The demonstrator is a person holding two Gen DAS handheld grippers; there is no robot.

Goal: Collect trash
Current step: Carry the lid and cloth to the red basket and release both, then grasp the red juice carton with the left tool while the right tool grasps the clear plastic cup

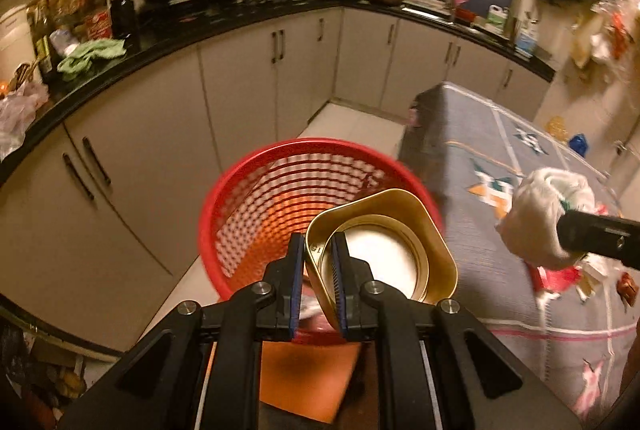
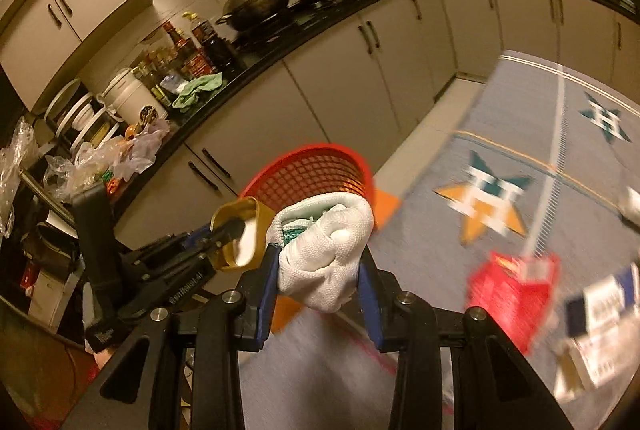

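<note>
While both of my grippers are loaded, I judge the step in hand to be the drop into the red basket (image 1: 280, 190), which stands on the floor between the cabinet run on the left and the cloth-covered table (image 1: 520, 158) on the right.

My left gripper (image 1: 318, 286) is clenched on the wall of a gold tin (image 1: 384, 226), one finger inside its open mouth and one outside. From the left wrist view the tin hangs over the near right part of the basket's rim, tilted so its pale inside faces me.

My right gripper (image 2: 318, 282) is clamped on a white crumpled wad (image 2: 328, 254) with some green showing in its folds. It sits to the right, over the table's edge and near the basket but not yet above the opening.

Next, I think, the left claw has to release once the tin is well inside the rim. Then the right has to carry its wad left over the opening. More litter, including a red wrapper (image 2: 516, 290), lies on the table for later.
</note>
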